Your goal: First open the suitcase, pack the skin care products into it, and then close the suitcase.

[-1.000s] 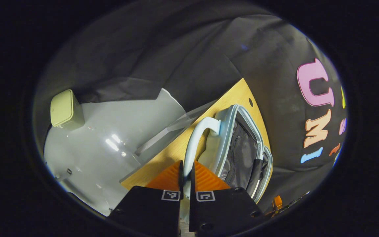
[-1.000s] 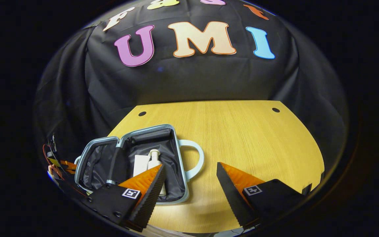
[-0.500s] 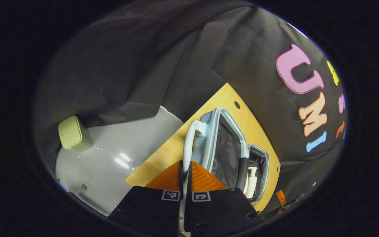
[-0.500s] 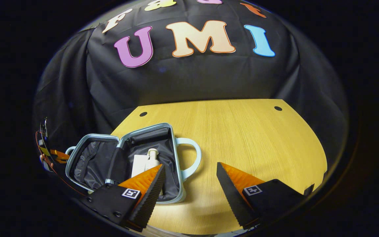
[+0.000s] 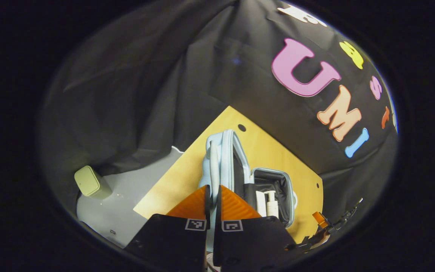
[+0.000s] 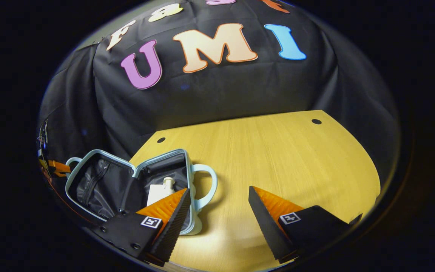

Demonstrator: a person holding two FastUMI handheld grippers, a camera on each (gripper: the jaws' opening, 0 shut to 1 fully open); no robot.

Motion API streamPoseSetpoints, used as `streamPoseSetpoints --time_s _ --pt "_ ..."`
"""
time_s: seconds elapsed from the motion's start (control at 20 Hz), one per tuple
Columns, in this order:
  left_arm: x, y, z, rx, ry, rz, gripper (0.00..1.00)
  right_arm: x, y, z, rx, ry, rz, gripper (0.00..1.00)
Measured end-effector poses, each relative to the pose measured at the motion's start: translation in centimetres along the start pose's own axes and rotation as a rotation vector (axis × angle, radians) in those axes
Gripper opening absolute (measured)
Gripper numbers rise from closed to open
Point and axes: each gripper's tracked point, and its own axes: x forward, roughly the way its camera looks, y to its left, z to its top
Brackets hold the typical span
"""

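A light-blue suitcase point(image 6: 185, 172) lies open at the table's left. A white pump bottle point(image 6: 168, 183) and a white box point(image 6: 156, 193) lie in its black-lined base. In the left gripper view the lid point(image 5: 223, 158) stands nearly upright, and my left gripper point(image 5: 213, 187) is shut on the lid's handle point(image 5: 212, 170). The bottle point(image 5: 271, 202) and box point(image 5: 261, 199) show beyond it in the base. My right gripper point(image 6: 217, 200) is open with nothing in it, low over the table just right of the suitcase. The base's own handle point(image 6: 209, 181) points toward it.
The wooden table point(image 6: 278, 158) stretches bare to the right, with two small holes near its back edge. Off the table's left side, a pale green bin point(image 5: 91, 182) stands on the grey floor point(image 5: 127, 196). Black cloth walls close in behind.
My left gripper has swung the lid up by its handle, from lying flat to nearly upright. The right gripper has stayed open and shifted only slightly.
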Motion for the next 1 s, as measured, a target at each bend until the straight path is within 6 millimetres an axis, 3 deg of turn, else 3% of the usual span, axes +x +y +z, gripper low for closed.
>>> streamPoseSetpoints --time_s 0.25,0.55,0.8,1.0 --pt "-0.3 -6.8 1.5 0.119 -0.022 -0.043 0.04 -0.8 -3.7 0.9 0.04 -0.013 -0.034 0.97" --pt "1.3 -15.9 0.8 0.239 -0.006 -0.143 0.05 -2.0 -7.3 1.1 0.096 -0.026 -0.063 0.97" --pt "3.2 -24.9 -2.3 0.263 0.046 -0.312 0.06 -2.5 -8.6 1.1 0.124 -0.034 -0.053 0.97" --pt "5.7 -30.2 -6.2 0.253 0.107 -0.4 0.06 -3.7 -10.0 0.9 0.13 -0.04 -0.061 0.97"
